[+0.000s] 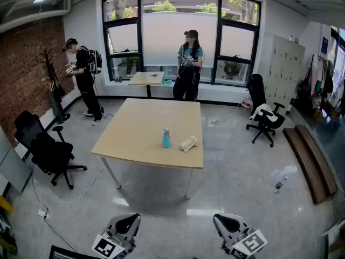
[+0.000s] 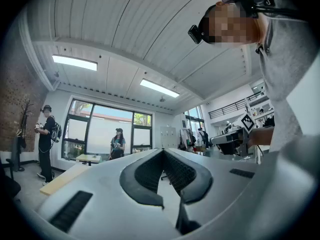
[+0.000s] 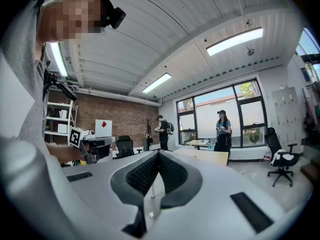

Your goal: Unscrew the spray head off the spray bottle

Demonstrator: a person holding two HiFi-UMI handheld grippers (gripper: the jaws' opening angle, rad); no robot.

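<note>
Standing well short of the table (image 1: pixel 135 144), the left gripper (image 1: pixel 124 226) has its jaws pressed together on nothing; the teal spray bottle (image 1: pixel 166 138) stands upright near the table's front edge, what looks like a pale rolled cloth (image 1: pixel 188 143) just right of it, and the right gripper (image 1: pixel 229 226) is likewise closed and empty. Likely risks: a closed jaw nudging the light bottle over on arrival, or the whole bottle spinning if the head is twisted before the body is pinned. The tabletop is smooth pale wood; a black chair (image 1: pixel 49 151) and brick wall (image 1: pixel 24 80) lie left of the table, windows (image 1: pixel 180 31) beyond it, another chair (image 1: pixel 264 117) to its right
</note>
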